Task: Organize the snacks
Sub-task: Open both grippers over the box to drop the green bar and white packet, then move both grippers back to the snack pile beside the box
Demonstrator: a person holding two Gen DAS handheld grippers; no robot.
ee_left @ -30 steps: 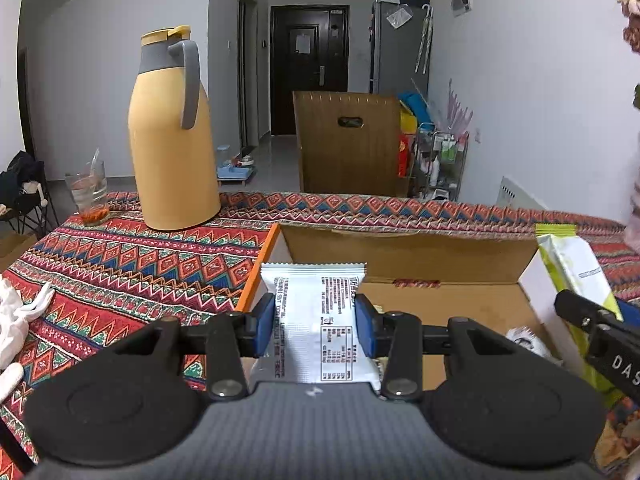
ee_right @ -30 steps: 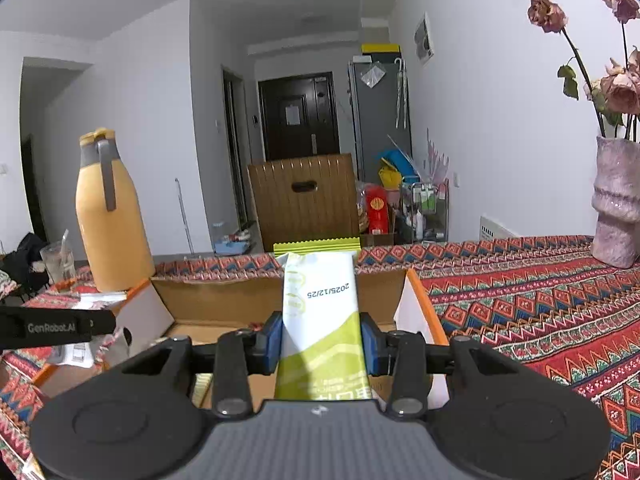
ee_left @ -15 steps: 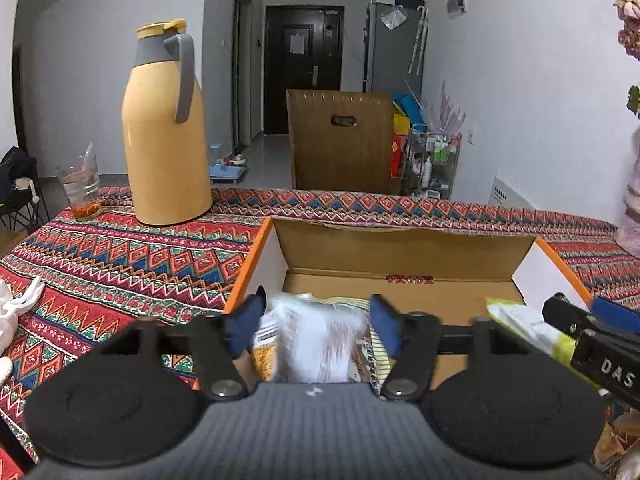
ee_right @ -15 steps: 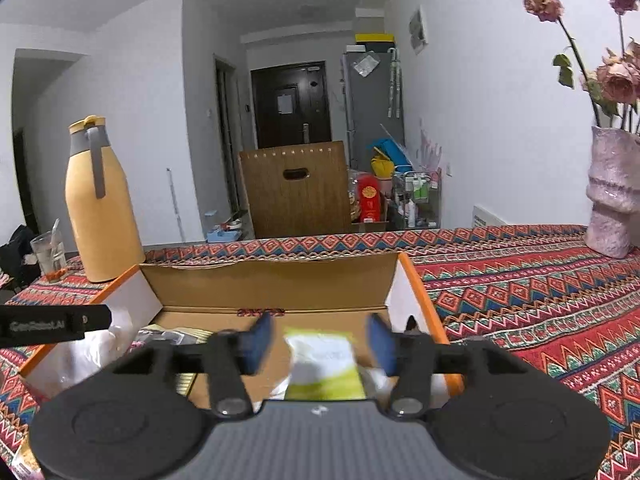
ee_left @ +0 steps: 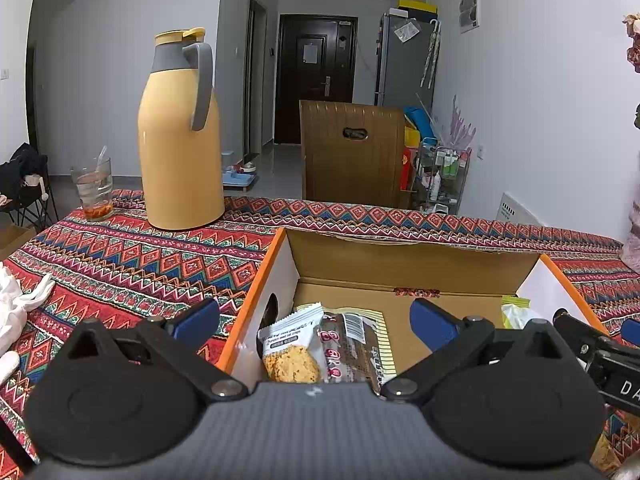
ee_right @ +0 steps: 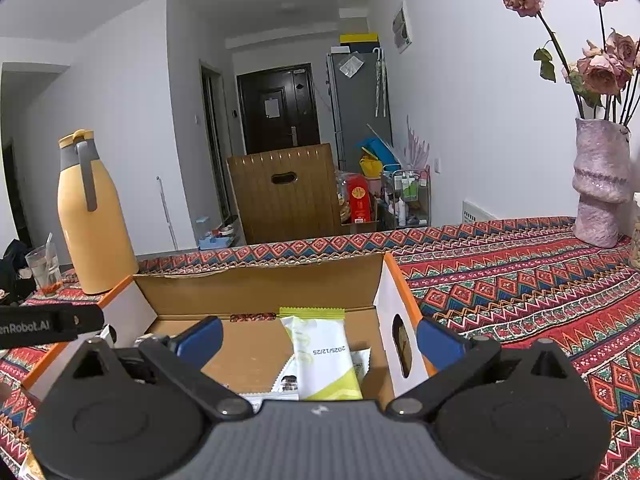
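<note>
— Snacks? The white packet (ee_left: 290,344) lies in the box (ee_left: 416,264), below the left gripper (ee_left: 314,320), whose jaws are opening, empty.
— Right gripper (ee_right: 318,338) too, opening above the green packet (ee_right: 326,360), probably untouched.

white cloth (ee_left: 18,304) cut off at left edge, flowers (ee_left: 634,46) cropped rt

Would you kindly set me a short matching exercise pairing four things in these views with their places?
Things:
1. flask
2. vase
3. green packet
4. glass

Places:
A. inside the box
B. far left edge of the cloth
C. right of the box, by the wall
D. just left of the box's far corner

Pairs: 1-D, 2-C, 3-A, 4-B
</note>
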